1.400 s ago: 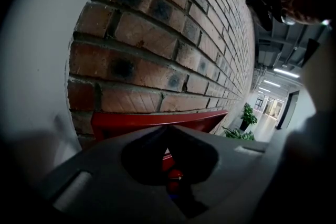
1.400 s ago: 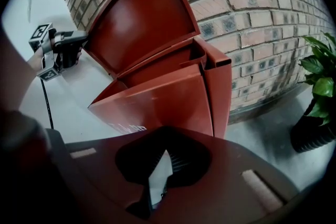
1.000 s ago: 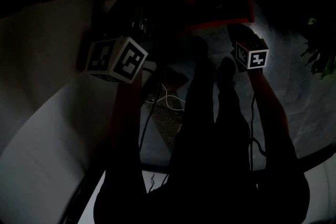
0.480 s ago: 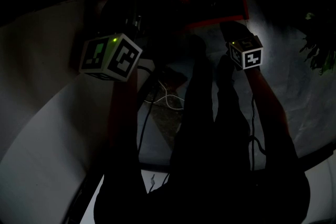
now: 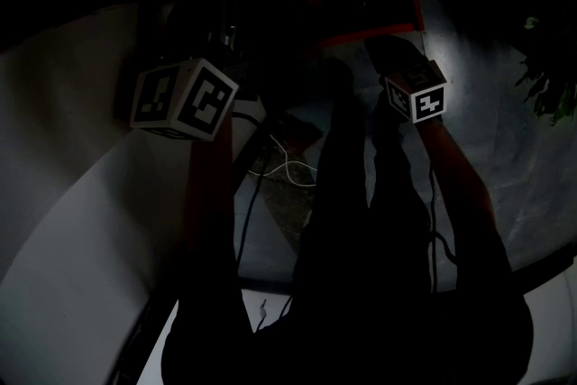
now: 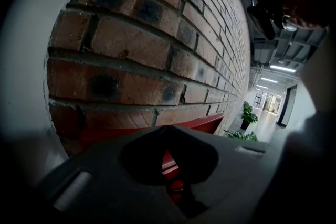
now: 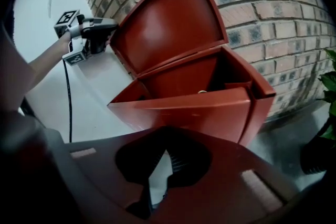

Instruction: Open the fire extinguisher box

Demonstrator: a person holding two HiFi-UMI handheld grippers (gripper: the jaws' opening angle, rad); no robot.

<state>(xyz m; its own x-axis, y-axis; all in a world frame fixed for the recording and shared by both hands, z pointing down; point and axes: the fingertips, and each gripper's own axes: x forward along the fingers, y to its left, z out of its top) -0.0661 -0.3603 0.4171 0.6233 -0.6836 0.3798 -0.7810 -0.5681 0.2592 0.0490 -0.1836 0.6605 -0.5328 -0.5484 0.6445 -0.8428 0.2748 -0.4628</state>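
The red fire extinguisher box [image 7: 199, 107] stands on the floor against a brick wall [image 7: 273, 2], its lid [image 7: 168, 23] raised and leaning back on the bricks. In the right gripper view my left gripper [image 7: 107, 29] is at the lid's upper left corner, and its own view shows red metal [image 6: 169, 161] in the narrow gap of its jaws. My right gripper [image 7: 155, 186] hangs in front of the box, shut, holding nothing. The head view is very dark: the box [image 5: 361, 0] is at the top, the left gripper [image 5: 216, 41] and right gripper [image 5: 383, 50] below it.
A potted plant [image 7: 328, 86] stands right of the box, and more plants [image 6: 247, 113] line the corridor along the wall. A cable [image 7: 67, 92] hangs from the left arm, and loose cables [image 5: 288, 167] lie on the grey floor near the person's legs [image 5: 361, 221].
Both grippers have moved up towards the box in the head view, the right one also a little to the left. The left marker cube has shifted slightly left.
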